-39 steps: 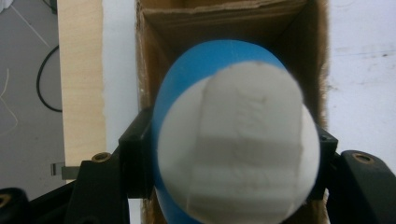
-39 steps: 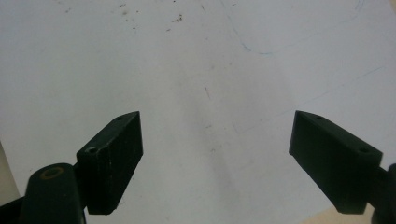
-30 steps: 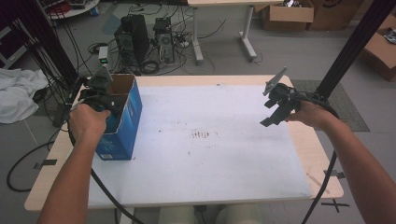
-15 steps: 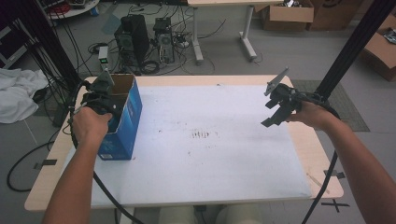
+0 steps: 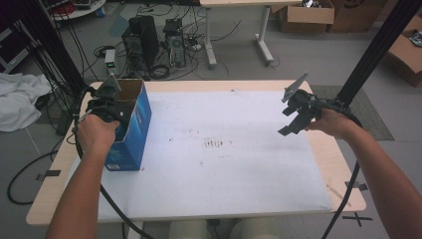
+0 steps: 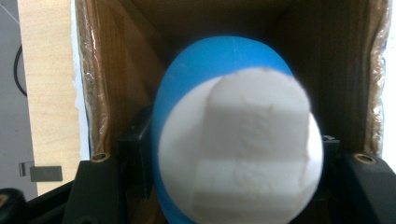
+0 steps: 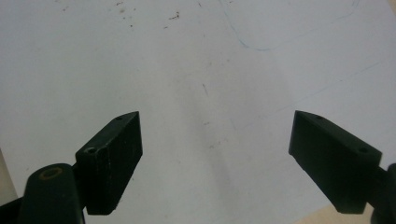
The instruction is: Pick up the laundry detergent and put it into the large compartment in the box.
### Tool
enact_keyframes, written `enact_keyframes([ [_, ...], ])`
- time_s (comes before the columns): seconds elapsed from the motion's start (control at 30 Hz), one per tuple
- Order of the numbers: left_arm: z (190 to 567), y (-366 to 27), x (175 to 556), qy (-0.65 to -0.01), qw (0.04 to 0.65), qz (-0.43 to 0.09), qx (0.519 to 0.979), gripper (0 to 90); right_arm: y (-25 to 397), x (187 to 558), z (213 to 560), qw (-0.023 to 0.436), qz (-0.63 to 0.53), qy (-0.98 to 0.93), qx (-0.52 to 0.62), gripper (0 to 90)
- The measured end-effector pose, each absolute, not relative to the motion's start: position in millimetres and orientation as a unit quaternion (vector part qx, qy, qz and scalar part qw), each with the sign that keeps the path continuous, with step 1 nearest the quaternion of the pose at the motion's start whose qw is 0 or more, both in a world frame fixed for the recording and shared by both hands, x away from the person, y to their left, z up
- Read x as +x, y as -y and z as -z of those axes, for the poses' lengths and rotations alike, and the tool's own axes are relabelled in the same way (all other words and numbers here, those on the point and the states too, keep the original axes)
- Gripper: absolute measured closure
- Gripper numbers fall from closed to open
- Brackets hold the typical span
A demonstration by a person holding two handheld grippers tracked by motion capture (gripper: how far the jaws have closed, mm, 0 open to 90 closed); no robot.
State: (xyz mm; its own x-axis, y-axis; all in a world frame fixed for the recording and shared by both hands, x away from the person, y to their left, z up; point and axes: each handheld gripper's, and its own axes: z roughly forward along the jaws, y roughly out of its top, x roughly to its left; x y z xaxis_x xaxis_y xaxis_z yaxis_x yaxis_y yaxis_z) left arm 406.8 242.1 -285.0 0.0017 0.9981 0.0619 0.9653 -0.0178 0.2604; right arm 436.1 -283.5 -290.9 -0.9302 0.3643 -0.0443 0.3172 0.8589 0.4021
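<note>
Landmark: the blue cardboard box [image 5: 130,130], standing open-topped on the white table cover [image 5: 224,169] near its left edge. Nearest the person, the left hand [image 5: 97,135] is against the box's near-left side and carries the left gripper [image 5: 107,102] over the box's open top. In the left gripper view its jaws are clamped on a blue-and-white rounded object [image 6: 236,140], one black jaw touching each flank, and the object sits within the mouth of the box, brown inner walls [image 6: 100,84] on either side of it. Whether the object touches the box floor cannot be told. Well to the right of the box, across the cover, the right gripper [image 5: 293,113] is held above the table's right edge; its jaws stand wide apart with nothing between them, bare white cover beneath. Beyond the box, past the table's far edge, computer towers [image 5: 142,45] stand on the floor.
</note>
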Motion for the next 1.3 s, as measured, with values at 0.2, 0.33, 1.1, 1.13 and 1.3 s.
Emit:
enact_keyframes([
  [0.2,286,-246,406,-0.701,0.078,-0.11,0.701,33.4,284,436,291,0.06,-0.199,-0.962,0.177,17.6],
  [0.33,286,-248,404,-0.7,0.086,-0.111,0.7,34.0,283,435,291,0.058,-0.197,-0.963,0.177,17.6],
  [1.1,261,-248,400,-0.701,0.113,-0.136,0.69,29.1,284,432,288,0.061,-0.201,-0.962,0.176,17.6],
  [1.13,261,-248,400,-0.701,0.113,-0.136,0.69,29.1,284,432,287,0.061,-0.202,-0.961,0.177,17.6],
  [1.3,251,-246,398,-0.697,0.12,-0.141,0.693,29.1,284,431,285,0.064,-0.201,-0.961,0.177,17.6],
])
